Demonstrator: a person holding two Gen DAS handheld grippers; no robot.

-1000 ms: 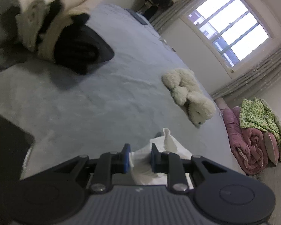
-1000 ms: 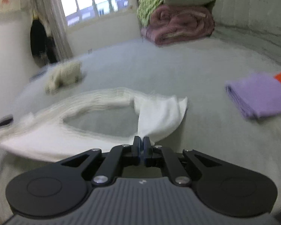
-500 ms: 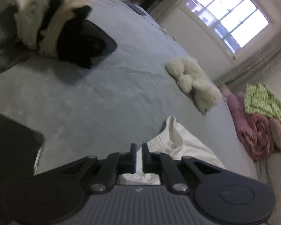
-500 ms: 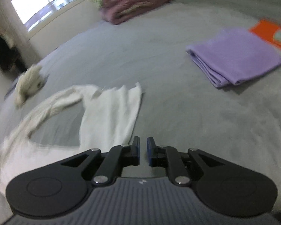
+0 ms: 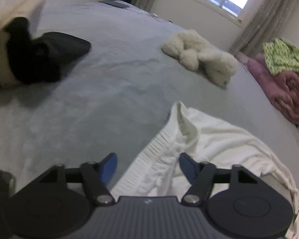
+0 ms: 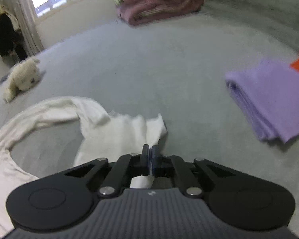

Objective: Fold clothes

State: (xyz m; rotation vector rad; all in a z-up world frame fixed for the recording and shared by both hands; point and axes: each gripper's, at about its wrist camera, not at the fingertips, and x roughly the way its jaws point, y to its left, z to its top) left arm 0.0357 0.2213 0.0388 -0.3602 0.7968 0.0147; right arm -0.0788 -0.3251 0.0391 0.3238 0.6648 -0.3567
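Left wrist: left gripper [image 5: 147, 164] fingers opening over white garment [image 5: 199, 139] (right gripper [image 6: 150, 156] seemingly pinches it).

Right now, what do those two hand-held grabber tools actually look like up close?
Both look alike. The left gripper and right gripper each have a grey ribbed body with a small pale logo, two round black discs at the sides, black linkage bars with silver pivot screws, and two fingers faced with blue pads. No cables, hands or sleeves show.
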